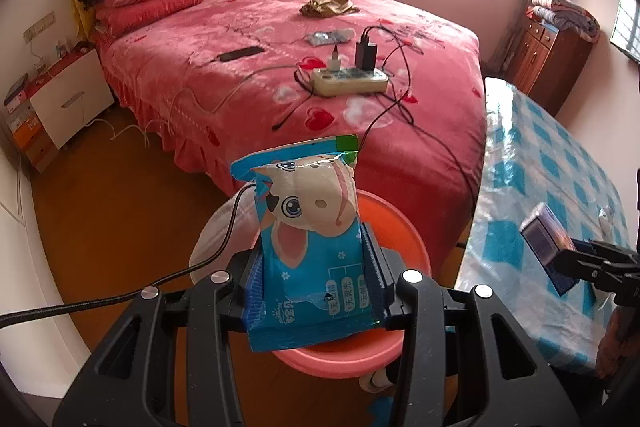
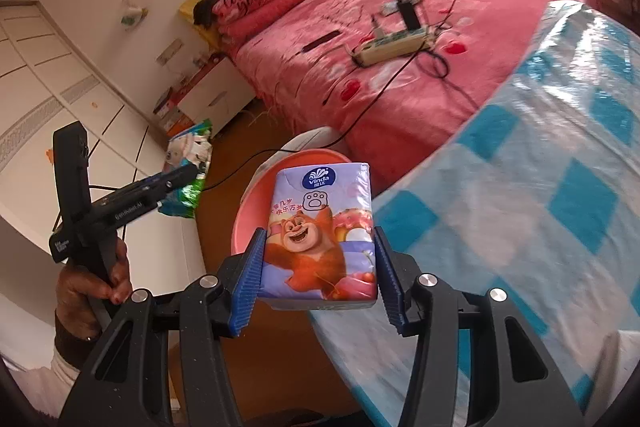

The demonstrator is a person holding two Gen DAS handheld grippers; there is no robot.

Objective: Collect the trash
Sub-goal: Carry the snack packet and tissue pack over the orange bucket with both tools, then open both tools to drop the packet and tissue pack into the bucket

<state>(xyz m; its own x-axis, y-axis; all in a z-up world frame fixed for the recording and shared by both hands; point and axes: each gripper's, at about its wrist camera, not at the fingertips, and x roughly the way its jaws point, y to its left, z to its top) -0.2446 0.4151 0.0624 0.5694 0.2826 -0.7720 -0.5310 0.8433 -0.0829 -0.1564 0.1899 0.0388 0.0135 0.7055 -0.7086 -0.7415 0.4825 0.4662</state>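
Landmark: the pink bin (image 1: 404,227), stood on the wooden floor between the bed (image 1: 248,75) and the checked table (image 1: 568,187); its rim is seen in both wrist views.

Wet-wipe pack: a blue pack with a cartoon cow (image 1: 310,227), torn open at the top, is held upright directly over the bin's mouth.

Left gripper: the left gripper (image 1: 316,279) is closed on the wipe pack's lower sides, both blue pads pressed against the wrapper.

Tissue pack: a purple Vinda pack with a bear print (image 2: 322,235) is held just short of the bin's rim, on the table side.

Right gripper: the right gripper (image 2: 320,267) is narrowed onto the tissue pack, both pads flat against its edges.

Step judged: both items appear lifted and brought to the bin, release not yet made.

Risk, wipe pack: the soft, crumpled wrapper could snag on a ribbed pad at release and hang instead of dropping.

Risk, tissue pack: if released where it is, it may strike the rim and fall to the floor.

Risk, cable: a black cable (image 1: 224,239) runs beside the bin and could be caught by the left gripper.
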